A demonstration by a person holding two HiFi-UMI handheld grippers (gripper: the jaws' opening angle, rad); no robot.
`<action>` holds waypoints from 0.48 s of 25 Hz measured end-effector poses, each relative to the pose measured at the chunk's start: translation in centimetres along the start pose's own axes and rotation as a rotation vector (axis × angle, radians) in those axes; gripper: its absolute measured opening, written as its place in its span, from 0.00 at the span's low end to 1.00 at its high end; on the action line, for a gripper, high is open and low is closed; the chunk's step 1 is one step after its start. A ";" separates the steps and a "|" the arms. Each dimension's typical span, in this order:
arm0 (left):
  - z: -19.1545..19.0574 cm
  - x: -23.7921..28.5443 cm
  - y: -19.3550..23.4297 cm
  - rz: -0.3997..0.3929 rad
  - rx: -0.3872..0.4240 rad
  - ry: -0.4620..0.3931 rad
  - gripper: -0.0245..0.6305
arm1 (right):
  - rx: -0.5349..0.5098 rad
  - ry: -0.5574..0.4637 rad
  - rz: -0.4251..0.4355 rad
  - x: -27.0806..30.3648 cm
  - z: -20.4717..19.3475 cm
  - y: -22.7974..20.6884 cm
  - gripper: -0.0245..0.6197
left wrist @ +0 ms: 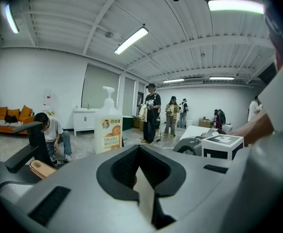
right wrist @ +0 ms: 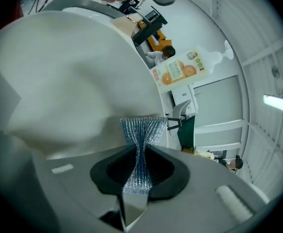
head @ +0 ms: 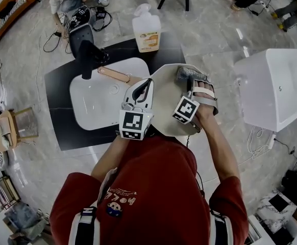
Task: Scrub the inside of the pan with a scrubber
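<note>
Over the right edge of the sink (head: 95,106), steadies the tilted pan (head: 165,103) by its near rim in the clamped left gripper (left wrist: 140,171) and presses the scrubber (right wrist: 141,130), pinched in the right gripper (right wrist: 140,153), against the pan's inside near its far rim, so seemingly mid-scrub, with no telling how much is left.

My head cam looks steeply down; left gripper cam level outward, right one tight on cream round pan (right wrist: 68,81). All share white orange-labelled pump bottle (head: 146,30).
</note>
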State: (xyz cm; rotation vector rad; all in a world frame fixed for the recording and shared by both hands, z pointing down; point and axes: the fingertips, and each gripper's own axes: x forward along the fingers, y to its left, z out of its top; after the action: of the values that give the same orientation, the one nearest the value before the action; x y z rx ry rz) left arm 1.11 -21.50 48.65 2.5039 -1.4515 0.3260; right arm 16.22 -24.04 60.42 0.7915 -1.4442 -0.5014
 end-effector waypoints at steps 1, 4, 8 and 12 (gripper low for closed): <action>-0.1 0.0 0.0 0.002 0.000 0.001 0.04 | -0.001 -0.012 -0.010 0.0 0.3 -0.2 0.15; -0.1 0.0 0.1 0.008 0.000 0.002 0.05 | 0.006 -0.042 -0.024 0.2 0.9 -0.2 0.15; 0.0 -0.3 0.4 0.020 0.001 0.002 0.04 | 0.023 -0.084 -0.012 0.3 2.0 0.0 0.15; -0.2 -0.4 0.5 0.027 0.000 0.007 0.04 | 0.045 -0.135 0.053 0.3 3.7 1.0 0.15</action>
State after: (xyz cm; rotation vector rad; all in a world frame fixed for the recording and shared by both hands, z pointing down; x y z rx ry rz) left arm 0.47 -21.37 48.76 2.4829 -1.4845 0.3393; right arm 12.49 -24.27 61.19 0.7646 -1.6016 -0.4907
